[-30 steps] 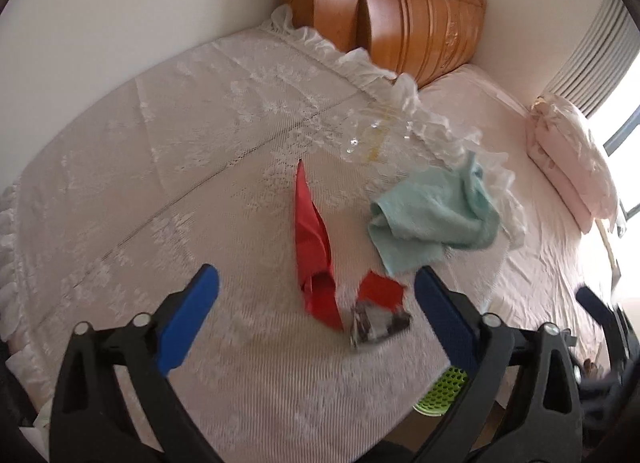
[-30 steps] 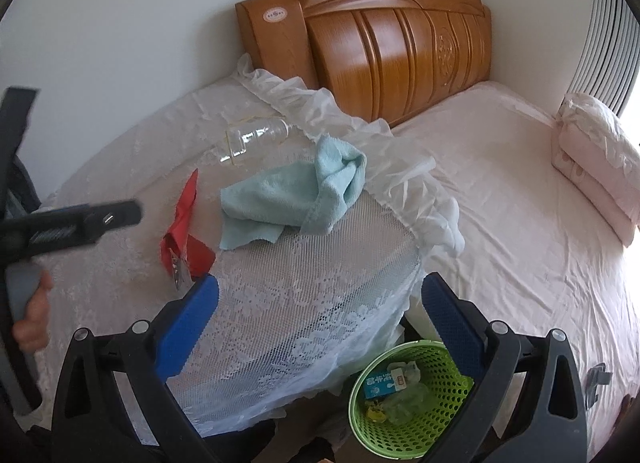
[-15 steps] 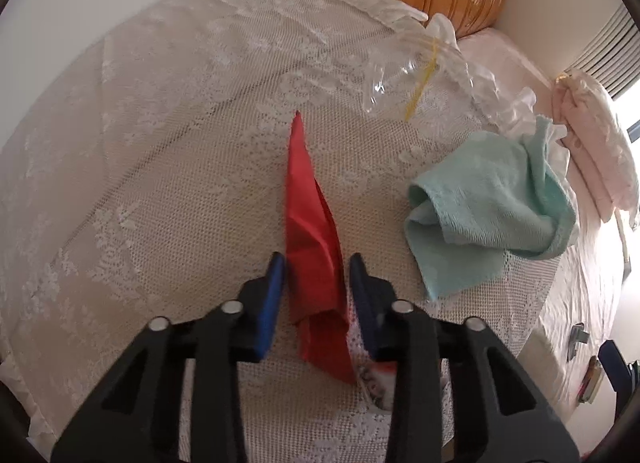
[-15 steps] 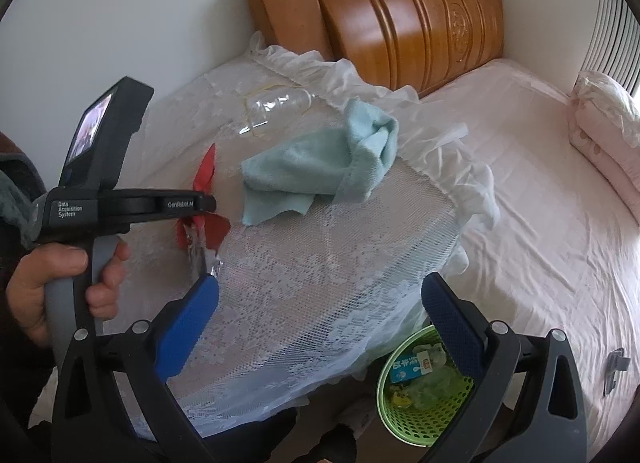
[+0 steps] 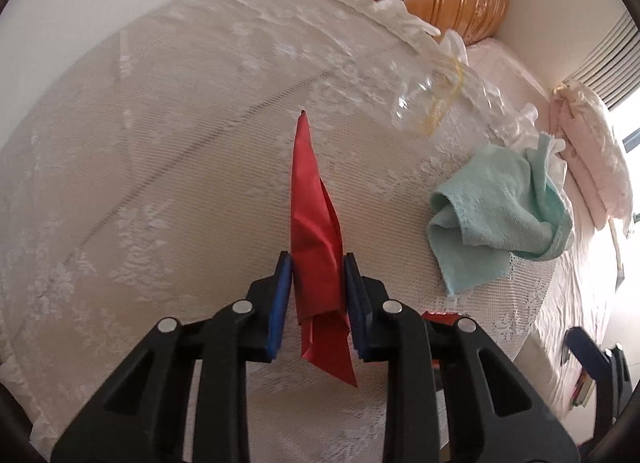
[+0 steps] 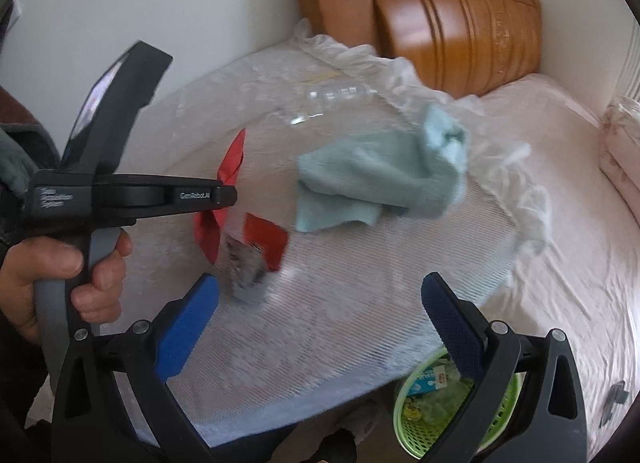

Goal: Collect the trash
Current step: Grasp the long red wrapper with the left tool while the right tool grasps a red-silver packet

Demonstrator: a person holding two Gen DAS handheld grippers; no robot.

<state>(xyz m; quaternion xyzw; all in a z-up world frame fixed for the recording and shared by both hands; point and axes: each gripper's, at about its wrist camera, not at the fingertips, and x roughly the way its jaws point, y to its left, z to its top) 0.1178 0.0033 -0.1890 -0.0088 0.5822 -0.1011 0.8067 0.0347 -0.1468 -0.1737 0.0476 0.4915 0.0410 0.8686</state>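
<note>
A long red wrapper [image 5: 314, 219] lies on the lace-covered table [image 5: 160, 183]. My left gripper [image 5: 316, 263] is shut on the red wrapper near its lower end. In the right wrist view the left gripper [image 6: 230, 195] meets the red wrapper [image 6: 234, 153] from the left. A second torn red and silver wrapper [image 6: 256, 251] lies beside it on the table. My right gripper [image 6: 320, 295] is open and empty, above the table's front part. A green trash basket [image 6: 404, 415] with trash in it stands on the floor below the table edge.
A light blue towel [image 5: 500, 211] lies crumpled at the table's right, also in the right wrist view [image 6: 380, 179]. A clear plastic bottle [image 5: 436, 103] lies at the back. A wooden headboard [image 6: 440, 19] and a pink bed [image 6: 560, 203] are to the right.
My left gripper came down over the red wrapper and closed on it. My right gripper moved forward over the table, closer to the torn wrapper, and stayed open.
</note>
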